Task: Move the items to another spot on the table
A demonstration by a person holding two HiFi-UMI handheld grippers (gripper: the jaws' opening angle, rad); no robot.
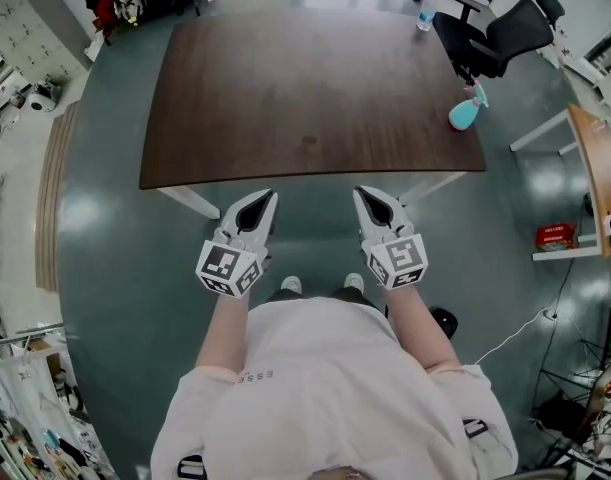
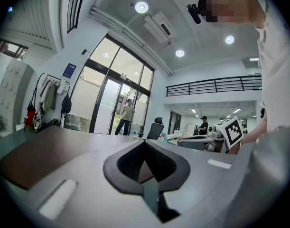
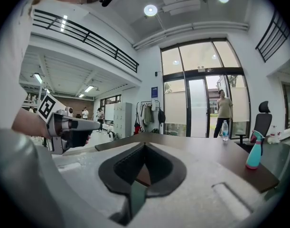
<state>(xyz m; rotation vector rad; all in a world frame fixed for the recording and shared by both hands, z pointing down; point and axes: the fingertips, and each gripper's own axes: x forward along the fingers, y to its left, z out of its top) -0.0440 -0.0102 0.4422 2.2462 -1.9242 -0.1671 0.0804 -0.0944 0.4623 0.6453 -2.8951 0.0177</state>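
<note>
A dark brown table [image 1: 305, 98] lies ahead of me. On it, at the right edge, stands a teal spray bottle [image 1: 466, 111], also in the right gripper view [image 3: 255, 151]. A clear water bottle [image 1: 425, 13] stands at the far right corner. My left gripper [image 1: 257, 208] and right gripper [image 1: 373, 206] hover side by side just short of the table's near edge, above the floor. Both are shut with nothing between the jaws, as the left gripper view [image 2: 145, 142] and the right gripper view [image 3: 145, 146] show.
A black office chair [image 1: 500, 33] stands beyond the table's right corner. A light wooden desk [image 1: 600, 173] with a red box [image 1: 557, 236] under it is at the far right. A person [image 3: 224, 108] stands by the glass doors. White table legs [image 1: 190, 201] show below the near edge.
</note>
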